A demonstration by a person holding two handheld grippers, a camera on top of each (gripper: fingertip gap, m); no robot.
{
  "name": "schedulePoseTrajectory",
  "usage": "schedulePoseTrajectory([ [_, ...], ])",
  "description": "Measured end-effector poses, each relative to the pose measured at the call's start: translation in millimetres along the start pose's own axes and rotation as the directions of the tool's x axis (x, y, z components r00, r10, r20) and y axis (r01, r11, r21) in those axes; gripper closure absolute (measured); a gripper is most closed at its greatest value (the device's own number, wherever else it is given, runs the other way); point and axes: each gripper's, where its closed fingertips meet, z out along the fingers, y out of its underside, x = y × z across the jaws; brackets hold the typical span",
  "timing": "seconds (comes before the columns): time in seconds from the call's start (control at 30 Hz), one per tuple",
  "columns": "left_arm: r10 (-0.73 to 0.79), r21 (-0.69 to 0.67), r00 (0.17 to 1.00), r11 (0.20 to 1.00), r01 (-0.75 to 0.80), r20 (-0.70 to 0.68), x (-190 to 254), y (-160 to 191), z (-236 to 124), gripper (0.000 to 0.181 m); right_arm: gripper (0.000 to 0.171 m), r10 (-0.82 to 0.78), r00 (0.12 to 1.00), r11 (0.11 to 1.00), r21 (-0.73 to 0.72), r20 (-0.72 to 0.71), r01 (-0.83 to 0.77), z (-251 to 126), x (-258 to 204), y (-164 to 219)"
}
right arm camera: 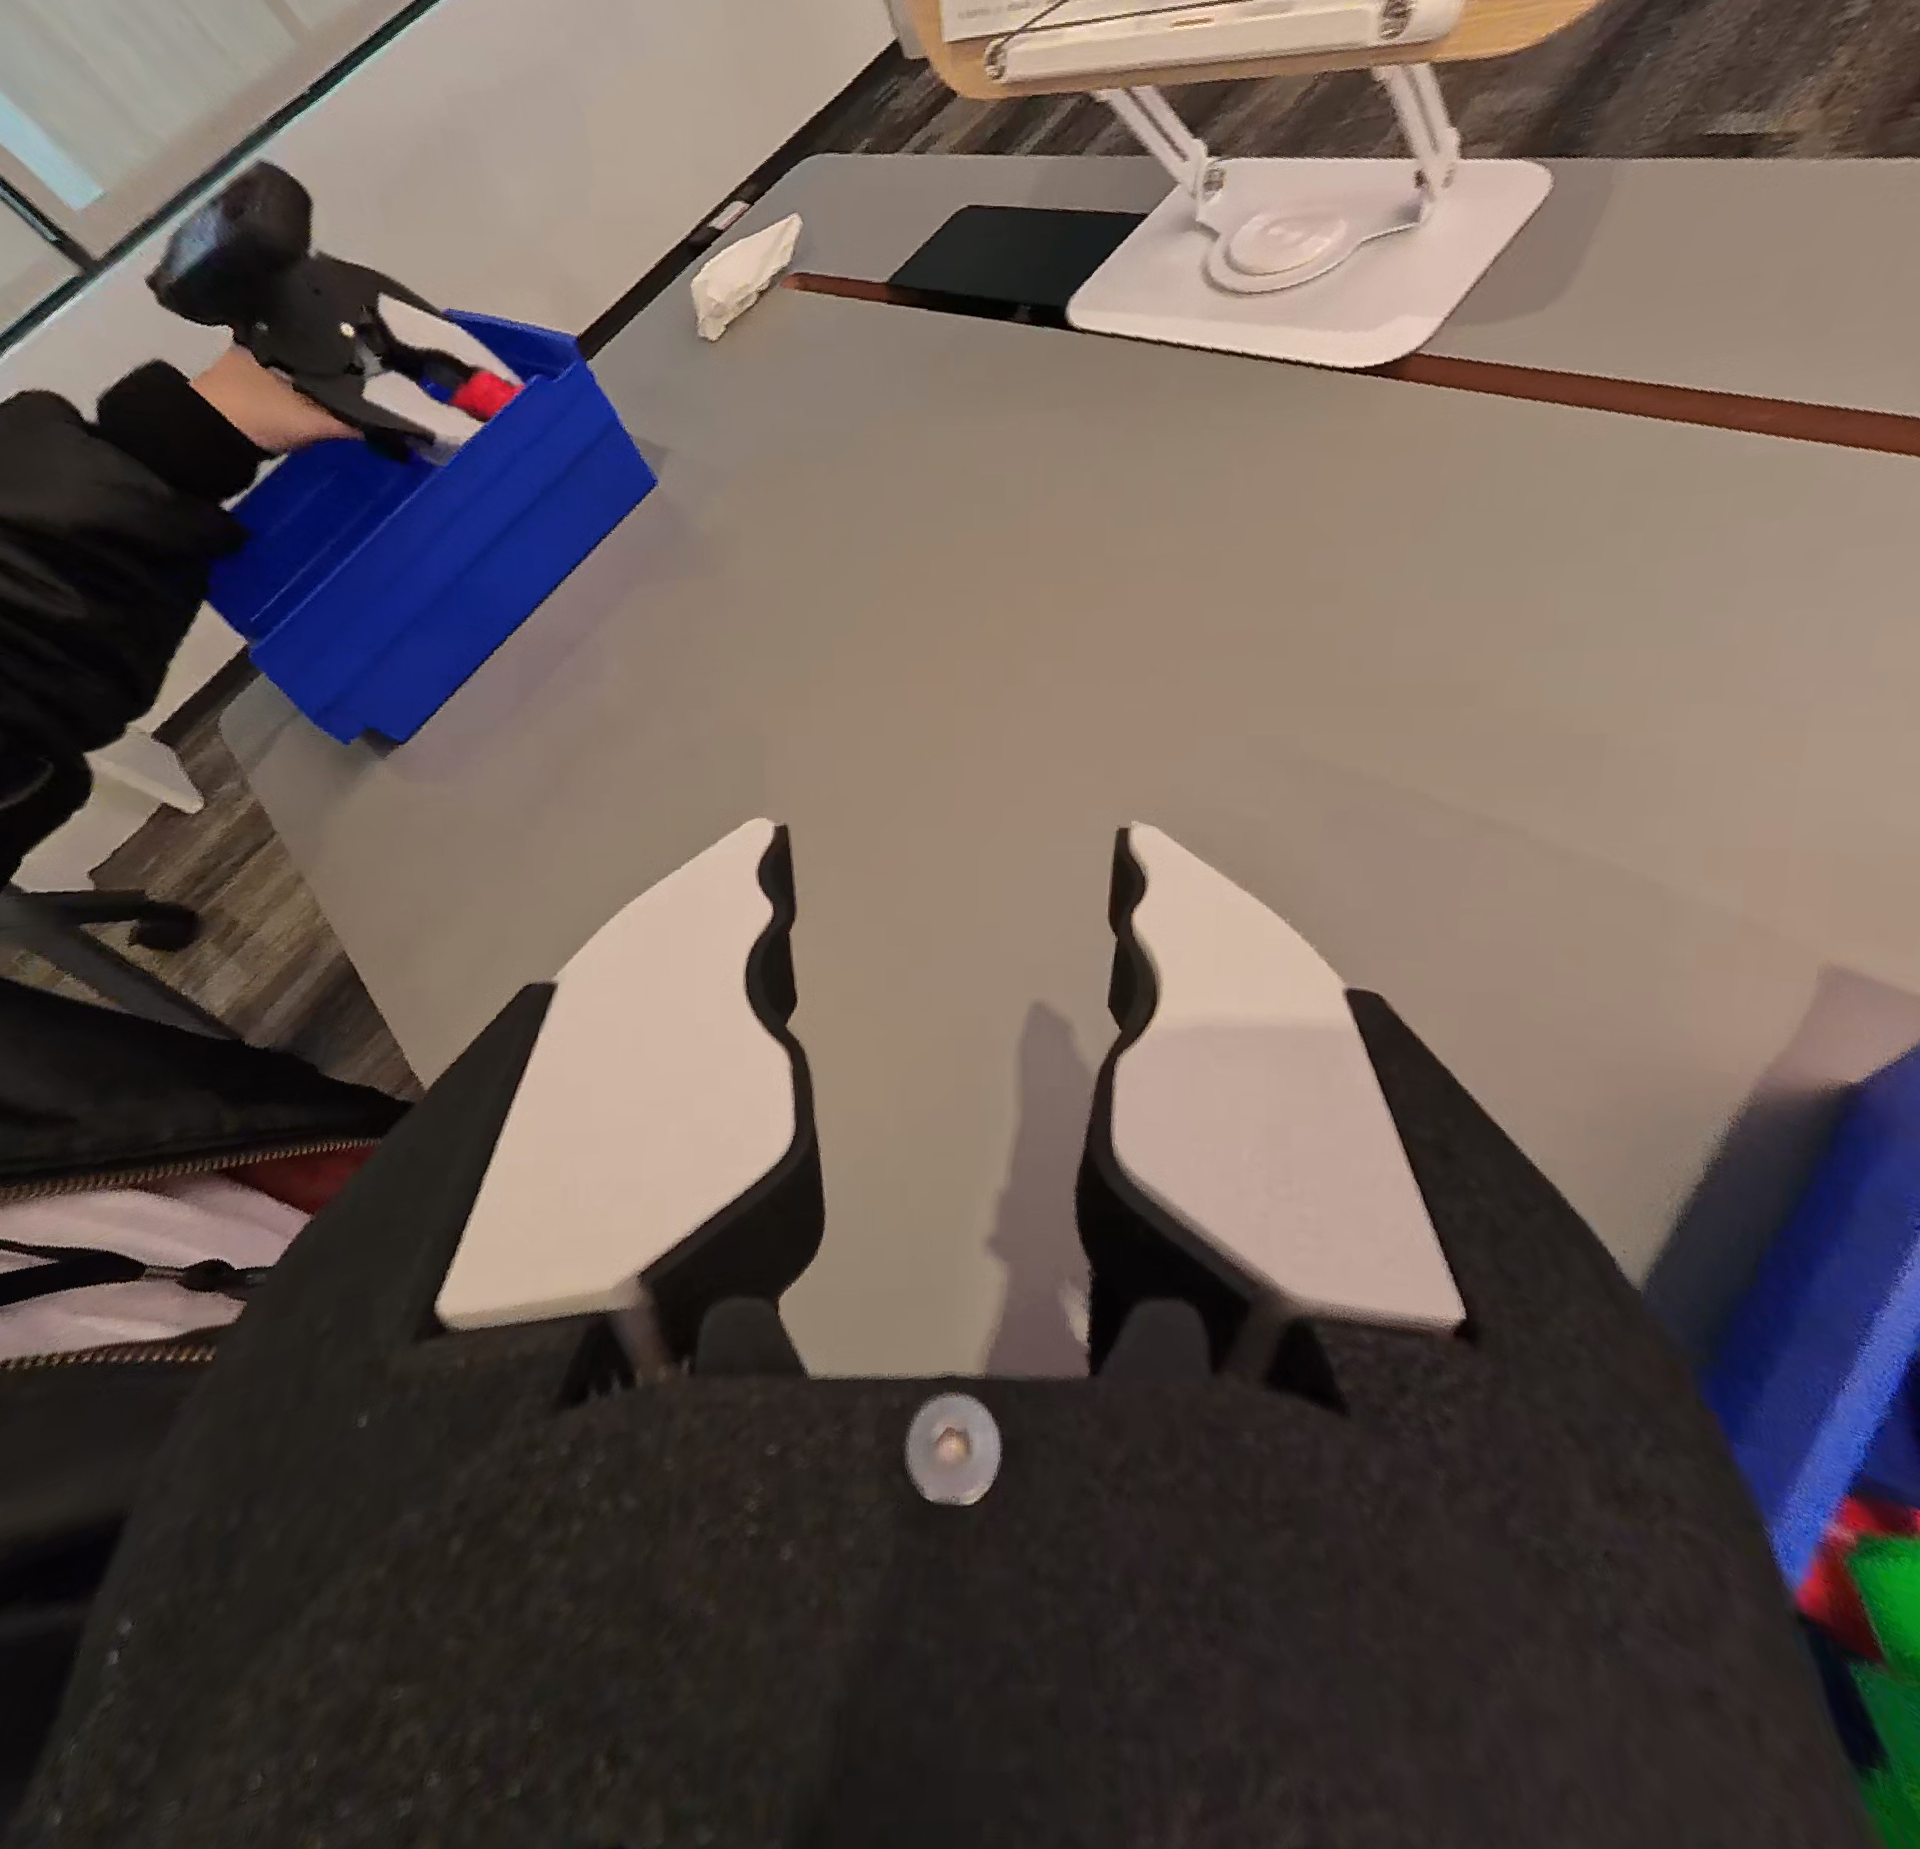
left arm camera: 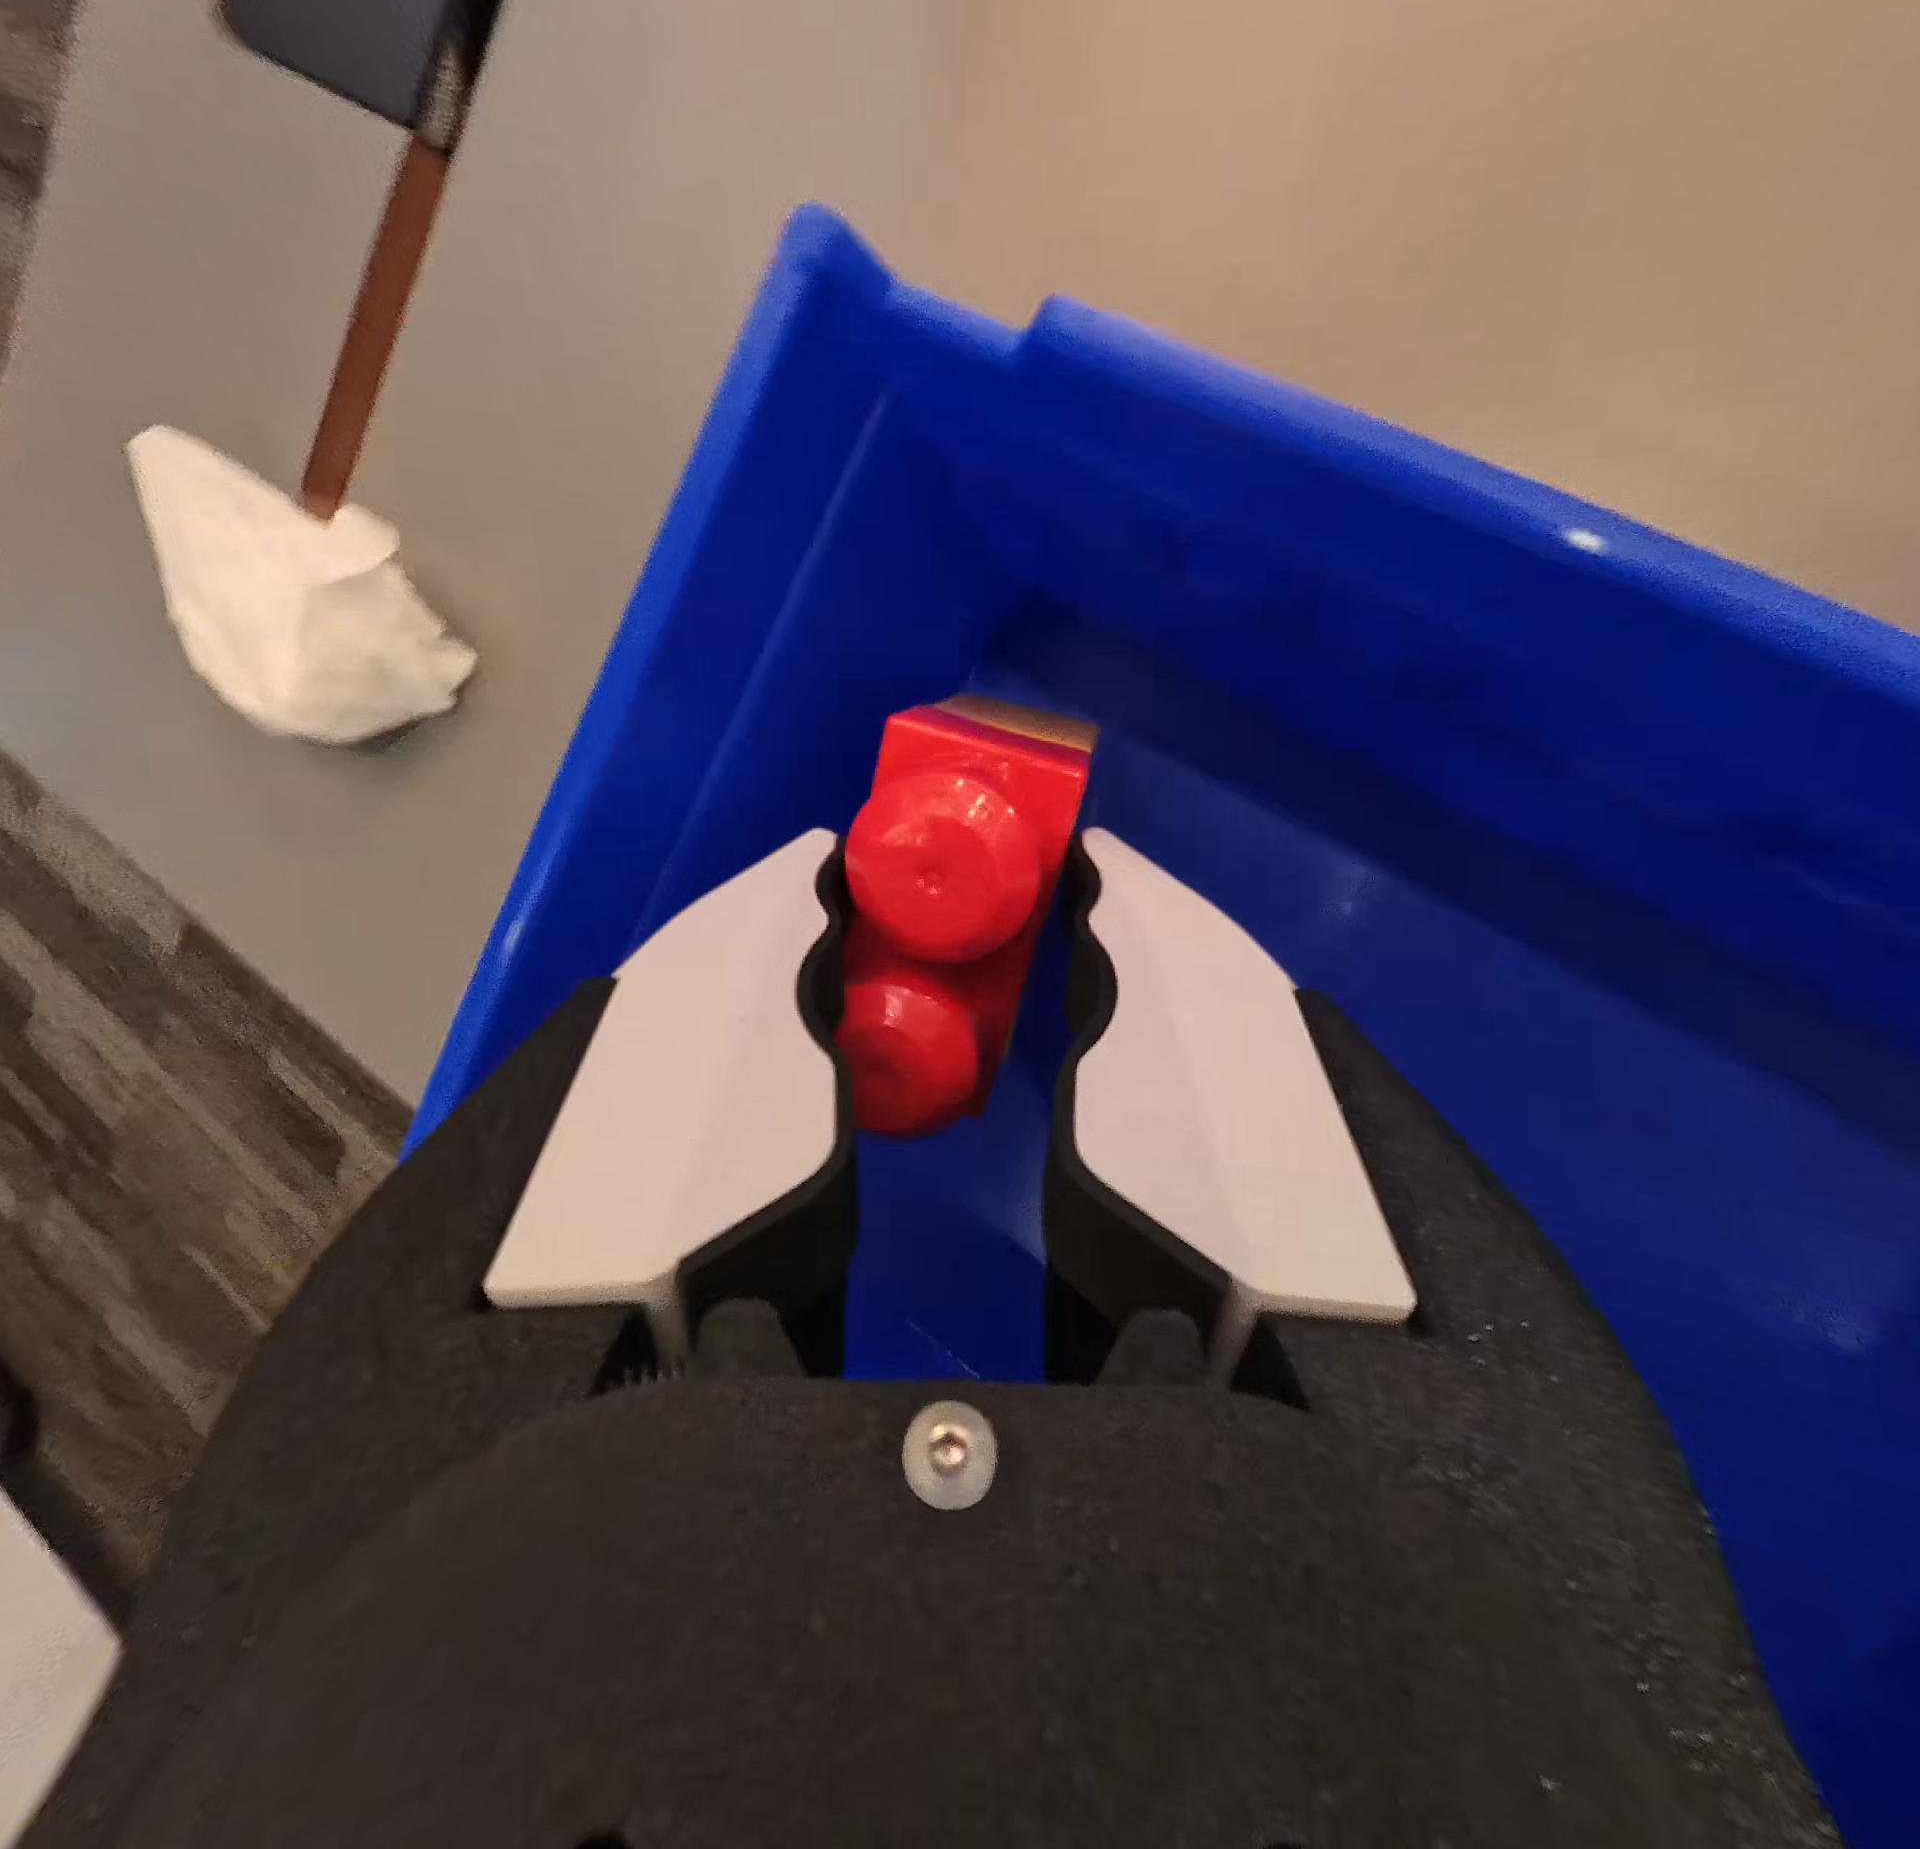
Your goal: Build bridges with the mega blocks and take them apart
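Observation:
My left gripper (left arm camera: pixel 956 843) is shut on a red two-stud mega block (left arm camera: pixel 935 895), studs towards the camera, and holds it inside the far corner of a blue bin (left arm camera: pixel 1351 573). In the right wrist view the same gripper (right arm camera: pixel 457 397), held by a hand in a black sleeve, reaches into the bin (right arm camera: pixel 447 573) with the red block (right arm camera: pixel 488 393). My right gripper (right arm camera: pixel 951 843) is open and empty above the bare grey table (right arm camera: pixel 1143 604). Red and green blocks (right arm camera: pixel 1881 1633) show blurred at the lower right edge, next to a blue container (right arm camera: pixel 1829 1280).
A crumpled white tissue (right arm camera: pixel 743 272) lies at the table's far left; it also shows in the left wrist view (left arm camera: pixel 301 594). A white stand (right arm camera: pixel 1309 251) and a black flat device (right arm camera: pixel 997 256) sit at the back. The bin stands near the table's left edge. My right fingertips sit around 60 centimeters from my left ones.

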Motion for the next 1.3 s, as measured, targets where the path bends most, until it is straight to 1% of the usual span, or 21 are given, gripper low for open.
schedulePoseTrajectory([
  [0.1, -0.15, 0.147, 0.988, 0.979, 0.142, 0.045, -5.3, -7.0, -42.7, 0.142, 0.114, -0.011, 0.999, 1.0, -0.015, 0.043, 0.012, 10.3, -8.2, 4.0],
  [0.2, -0.273, 0.34, 0.962, 0.906, 0.253, 0.011, 1.6, -39.3, -100.5, 0.142, 0.115, -0.033, 0.996, 0.999, -0.021, 0.083, 0.035, 22.1, -18.0, 2.7],
  [0.27, -0.298, 0.456, 0.954, 0.844, 0.282, -0.036, 15.8, -75.3, -138.7, 0.142, 0.117, -0.068, 0.989, 0.998, 0.009, 0.132, 0.067, 31.5, -33.7, -6.8],
  [0.33, -0.28, 0.523, 0.955, 0.803, 0.287, -0.095, 39.5, -116.4, -166.4, 0.142, 0.117, -0.125, 0.973, 0.992, 0.053, 0.194, 0.117, 41.3, -58.5, -19.5],
  [0.4, -0.237, 0.584, 0.956, 0.757, 0.292, -0.171, 70.4, -164.2, -184.1, 0.142, 0.116, -0.205, 0.945, 0.977, 0.105, 0.254, 0.184, 50.0, -88.8, -31.7],
  [0.47, -0.185, 0.633, 0.935, 0.695, 0.342, -0.302, 110.3, -217.1, -193.6, 0.142, 0.113, -0.293, 0.906, 0.953, 0.162, 0.304, 0.254, 56.3, -121.4, -41.4],
  [0.53, -0.123, 0.657, 0.899, 0.642, 0.396, -0.421, 152.6, -267.9, -194.5, 0.142, 0.109, -0.361, 0.864, 0.93, 0.208, 0.35, 0.304, 58.2, -151.8, -48.2],
  [0.63, -0.036, 0.666, 0.857, 0.612, 0.426, -0.514, 209.4, -330.8, -182.1, 0.142, 0.104, -0.42, 0.838, 0.904, 0.25, 0.35, 0.348, 51.8, -174.6, -56.2],
  [0.73, 0.026, 0.658, 0.798, 0.581, 0.478, -0.603, 253.5, -380.7, -170.7, 0.143, 0.101, -0.441, 0.844, 0.886, 0.296, 0.307, 0.356, 29.8, -171.0, -63.6],
  [0.83, 0.089, 0.64, 0.734, 0.567, 0.519, -0.674, 287.7, -418.7, -162.9, 0.142, 0.103, -0.409, 0.863, 0.895, 0.315, 0.296, 0.316, 2.0, -154.4, -65.4],
  [0.9, 0.113, 0.622, 0.701, 0.574, 0.532, -0.704, 305.4, -439.2, -155.7, 0.143, 0.104, -0.399, 0.872, 0.9, 0.306, 0.284, 0.312, -13.2, -140.9, -61.5],
  [0.97, 0.141, 0.615, 0.684, 0.591, 0.522, -0.716, 322.1, -456.0, -148.1, 0.143, 0.113, -0.393, 0.871, 0.903, 0.3, 0.296, 0.306, -26.6, -131.8, -56.0],
  [1.0, 0.147, 0.606, 0.672, 0.598, 0.525, -0.726, 329.5, -463.7, -144.7, 0.143, 0.118, -0.386, 0.873, 0.907, 0.296, 0.299, 0.3, -31.8, -127.0, -53.6],
  [1.03, 0.157, 0.601, 0.663, 0.608, 0.52, -0.732, 337.1, -470.3, -141.4, 0.143, 0.132, -0.386, 0.871, 0.908, 0.293, 0.305, 0.3, -36.6, -122.4, -50.7],
  [1.13, 0.168, 0.604, 0.669, 0.622, 0.498, -0.724, 349.8, -486.0, -132.7, 0.143, 0.135, -0.362, 0.873, 0.919, 0.284, 0.326, 0.275, -50.0, -109.0, -44.1],
  [1.2, 0.169, 0.595, 0.652, 0.617, 0.515, -0.739, 354.8, -493.6, -131.8, 0.144, 0.135, -0.332, 0.875, 0.928, 0.289, 0.352, 0.236, -57.6, -103.9, -42.8],
  [1.3, 0.177, 0.584, 0.633, 0.622, 0.521, -0.753, 360.4, -499.3, -129.6, 0.144, 0.135, -0.317, 0.875, 0.933, 0.285, 0.366, 0.218, -64.2, -97.6, -39.4],
])
